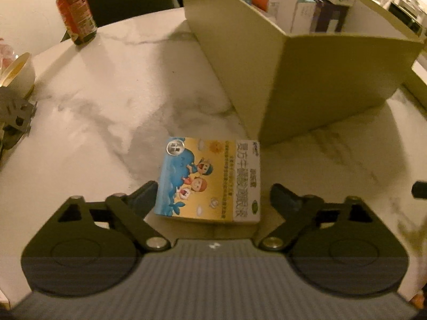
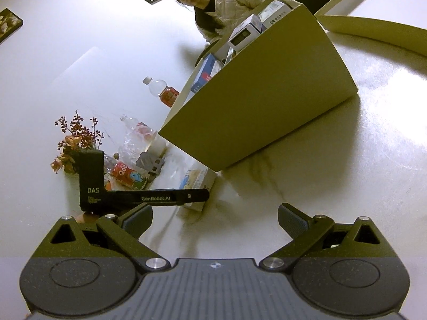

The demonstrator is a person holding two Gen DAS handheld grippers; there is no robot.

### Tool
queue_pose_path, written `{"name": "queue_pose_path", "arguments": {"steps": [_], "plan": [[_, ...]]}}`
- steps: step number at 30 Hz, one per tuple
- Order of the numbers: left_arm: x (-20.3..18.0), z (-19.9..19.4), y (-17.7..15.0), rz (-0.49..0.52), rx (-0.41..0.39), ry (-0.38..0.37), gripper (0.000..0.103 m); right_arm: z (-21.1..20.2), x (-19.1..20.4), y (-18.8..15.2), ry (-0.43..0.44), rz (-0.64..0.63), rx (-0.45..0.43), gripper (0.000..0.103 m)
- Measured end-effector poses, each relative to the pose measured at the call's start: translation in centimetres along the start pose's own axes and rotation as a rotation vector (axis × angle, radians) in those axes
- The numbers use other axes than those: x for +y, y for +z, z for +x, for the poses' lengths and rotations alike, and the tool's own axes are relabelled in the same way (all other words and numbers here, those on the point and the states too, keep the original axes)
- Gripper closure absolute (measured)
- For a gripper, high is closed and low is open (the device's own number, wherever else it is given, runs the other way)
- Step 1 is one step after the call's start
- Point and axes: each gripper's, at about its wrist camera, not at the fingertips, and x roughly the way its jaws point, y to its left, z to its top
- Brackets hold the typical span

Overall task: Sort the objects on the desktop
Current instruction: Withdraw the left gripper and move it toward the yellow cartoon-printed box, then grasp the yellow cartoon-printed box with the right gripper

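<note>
Left wrist view, read left to right: a red-labelled drinks bottle [image 1: 76, 16] stands far off on the white marble-veined desk [image 1: 101, 101], a pale round bowl [image 1: 20, 73] sits at the desk's left edge, and the small flat carton printed with cartoon children [image 1: 209, 181] lies face up just in front of the tall plain cardboard box [image 1: 307, 80], whose open top shows rows of packets. The left tool [image 1: 210, 194] straddles the carton with its jaws wide; the left pad [image 1: 145, 194] is at the carton's edge, the right one stands apart, so nothing is gripped yet.

To take it well, I would centre the tool so both pads meet the long sides together, squeeze squarely, then lift straight before swinging towards the box, clearing its near corner.

Right wrist view shows the right tool [image 2: 214, 220] wide and empty over bare desk, the left tool's black arm crossing at left. Open room lies right of the box; bottles and dried flowers [image 2: 74, 138] crowd the left.
</note>
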Motion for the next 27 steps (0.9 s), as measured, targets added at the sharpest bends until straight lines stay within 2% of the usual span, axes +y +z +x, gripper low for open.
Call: {"name": "queue_pose_path", "arguments": {"steps": [2, 9, 21, 23, 25, 27], "plan": [[-0.1, -0.2, -0.4, 0.02, -0.017, -0.004, 0.023, -0.1, -0.1, 0.0, -0.001, 0.003, -0.002, 0.002], [-0.8, -1.3, -2.1, 0.093, -0.046, -0.049, 0.023, -0.1, -0.4, 0.0, 0.0, 0.018, 0.003, 0.002], [-4.9, -2.6, -4.5, 0.26, -0.104, -0.161, 0.022, 0.5, -0.6, -0.3, 0.002, 0.023, 0.018, 0.002], [-5.5, -2.7, -4.7, 0.277, -0.114, -0.18, 0.019, 0.6, -0.7, -0.4, -0.002, 0.024, 0.019, 0.002], [-6.0, -2.7, -5.0, 0.283, -0.116, -0.191, 0.01, 0.6, -0.8, -0.4, -0.007, 0.026, 0.021, 0.002], [-6.2, -2.7, -5.3, 0.273, -0.116, -0.19, 0.005, 0.7, -0.8, -0.4, -0.011, 0.024, 0.025, 0.002]]}}
